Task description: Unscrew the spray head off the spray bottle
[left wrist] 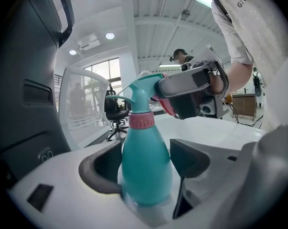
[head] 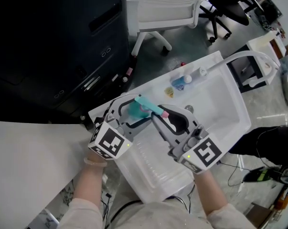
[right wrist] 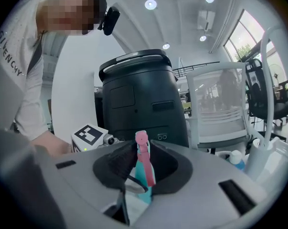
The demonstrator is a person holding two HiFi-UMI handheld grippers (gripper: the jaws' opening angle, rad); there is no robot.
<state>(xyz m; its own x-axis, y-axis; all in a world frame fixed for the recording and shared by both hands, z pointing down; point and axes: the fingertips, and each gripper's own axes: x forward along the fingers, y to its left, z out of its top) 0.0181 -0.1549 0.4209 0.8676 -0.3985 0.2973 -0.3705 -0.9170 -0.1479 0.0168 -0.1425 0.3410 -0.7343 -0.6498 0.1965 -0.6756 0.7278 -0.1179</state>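
You stand in a workshop with a grey floor, a dark cabinet (head: 53,42) at the left, a white chair (head: 167,8) beyond it, and a white tabletop (head: 220,94) running slantwise below you. Your left forearm (head: 89,190) comes up from the lower edge. Your left gripper (head: 132,106) is tilted slightly down over the tabletop near its left corner, its jaws clamped on the belly of the teal spray bottle (head: 134,109), which stands upright. Your right forearm (head: 210,194) rises beside it, so the two grippers meet in a V. Your right gripper (head: 160,116) has its jaws drawn narrow onto the spray head (head: 151,106).

The left gripper view shows what the head view hides: the pink collar (left wrist: 141,120) at the bottle's neck, with the right gripper reaching in just above it. The right gripper view shows a pink piece (right wrist: 144,161) of the head standing upright between the dark pads (right wrist: 117,166). Behind it is the left gripper's marker cube (right wrist: 89,135).

A clear plastic container (head: 153,171) sits at the tabletop's near edge, under your wrists. To the right of the grippers the white surface lies open out to the right edge. A small blue-labelled bottle (head: 184,80) stands by the far edge, well apart from the grippers.
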